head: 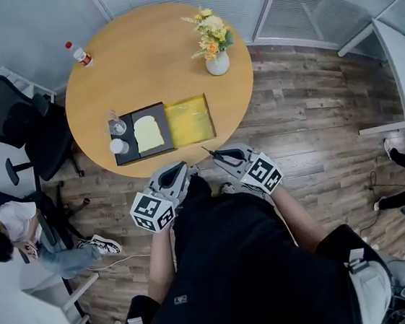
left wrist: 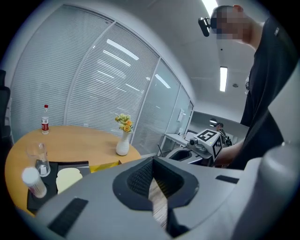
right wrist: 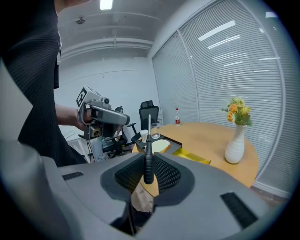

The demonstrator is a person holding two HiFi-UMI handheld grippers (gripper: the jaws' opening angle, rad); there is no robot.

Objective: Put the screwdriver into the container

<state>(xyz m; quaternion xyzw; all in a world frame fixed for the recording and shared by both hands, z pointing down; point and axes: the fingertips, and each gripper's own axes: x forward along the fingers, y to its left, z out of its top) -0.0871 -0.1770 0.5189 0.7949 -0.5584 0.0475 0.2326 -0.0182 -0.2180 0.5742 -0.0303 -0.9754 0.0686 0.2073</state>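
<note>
- As the head view shows it, the carry step is in hand. The right gripper (head: pixel 221 157) hangs just off the near edge of the round wooden table (head: pixel 154 54), pinching the slim black-handled screwdriver (head: pixel 206 151). The tool's thin metal shaft pokes out toward that edge.
- The shallow yellow rectangular container (head: pixel 190 119) lies on the table by the near edge, just beside a flat black tray (head: pixel 131 157). It looks empty, so the drop-off is not yet done.
- The left gripper (head: pixel 180 172) is held beside the right one, also off the table.
- In the left gripper view, its jaws are pressed together at the tips with nothing between them. The table and a strip of the yellow container lie ahead.
- In the right gripper view, the ribbed pads clamp the screwdriver by its handle. Its long axis runs straight out along the jaws, tip leading and handle end toward the person. It is aimed over the near edge, roughly at the tray and container.
- The next move likely calls for reaching forward until the tool is above the container. It should then be lowered and laid flat along the container's length before the jaws spread. Let go tip-first, it could bounce or roll over the low rim.
</note>
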